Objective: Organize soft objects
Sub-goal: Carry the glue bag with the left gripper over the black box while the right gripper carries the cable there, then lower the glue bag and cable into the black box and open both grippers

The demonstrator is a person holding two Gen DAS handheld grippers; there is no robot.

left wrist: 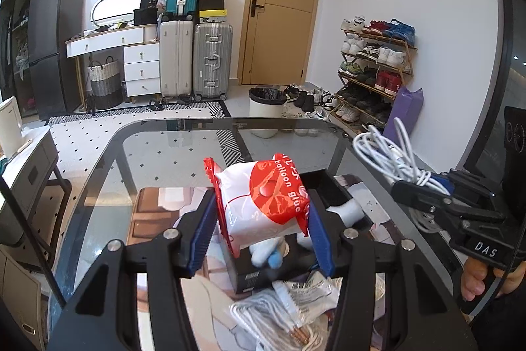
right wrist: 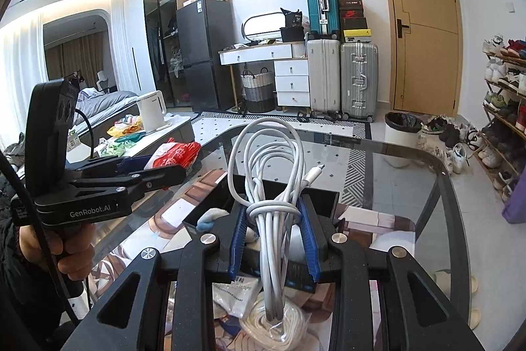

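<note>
- Left gripper (left wrist: 259, 226) is up above the glass table (left wrist: 164, 160), its blue-padded fingers (left wrist: 200, 236) partway apart and clamped on either side of a red-and-white balloon glue packet (left wrist: 263, 199).
- The packet sits tilted between the pads, its red printed end toward the right, lifted clear of the glass.
- Right gripper (right wrist: 274, 239) has its fingers (right wrist: 238, 239) drawn in tight on a coiled white cable bundle (right wrist: 273, 186), pinching it just below the wrap that ties the coil.
- The cable loops stand up above the pads, the plug end poking out to the right, while the lower strands hang down toward the near edge.
- Below both grippers, on the table, there's a black open box (right wrist: 282, 189); something soft and pale blue (left wrist: 266, 252) lies inside it.
- Near side of the box: a clear bag of white rope (right wrist: 279, 324) and a flat printed plastic packet (right wrist: 235, 295), both resting on the table.
- In the left wrist view the right gripper shows at the far right with its cable in the air; in the right wrist view the left one shows at the left, red packet at its tip.
- A person's hand (right wrist: 49, 249) wraps the left gripper's handle.
</note>
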